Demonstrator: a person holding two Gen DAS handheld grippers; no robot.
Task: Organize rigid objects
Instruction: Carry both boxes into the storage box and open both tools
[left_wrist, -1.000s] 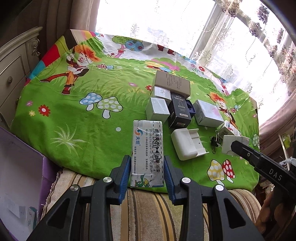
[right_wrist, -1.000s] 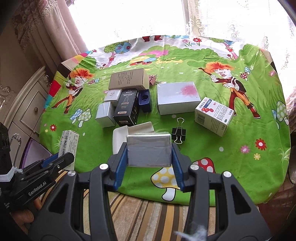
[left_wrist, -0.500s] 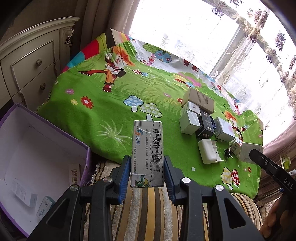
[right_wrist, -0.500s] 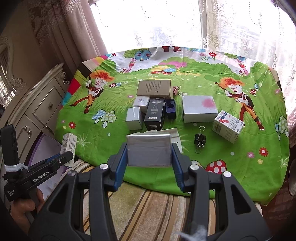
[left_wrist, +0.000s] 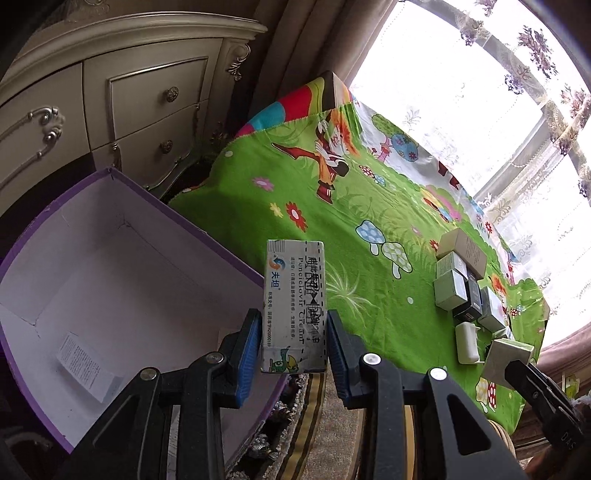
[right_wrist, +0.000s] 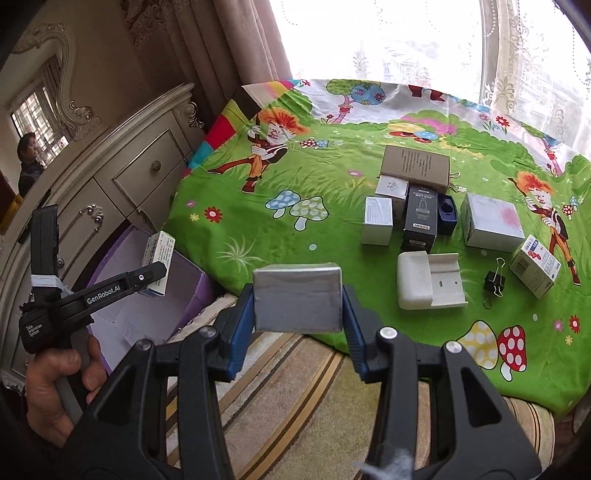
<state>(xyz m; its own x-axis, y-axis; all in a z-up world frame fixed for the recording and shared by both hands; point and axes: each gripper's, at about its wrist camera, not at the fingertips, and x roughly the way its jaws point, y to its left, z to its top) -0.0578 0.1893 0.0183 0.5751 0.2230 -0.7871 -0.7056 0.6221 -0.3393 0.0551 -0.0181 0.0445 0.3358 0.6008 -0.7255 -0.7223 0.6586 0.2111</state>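
Carrying boxes: left claw (left_wrist: 291, 341) grips a cream box (left_wrist: 294, 295), right claw (right_wrist: 297, 314) a grey box (right_wrist: 297, 297); purple bin (left_wrist: 122, 273) nearly empty, many boxes left.

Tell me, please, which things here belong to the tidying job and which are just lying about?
Part of the job:
- cream box in the left tongs
- grey box in the right tongs
- purple box
- boxes on the cloth
- binder clip

Lying about:
- dresser
- curtains
- striped rug
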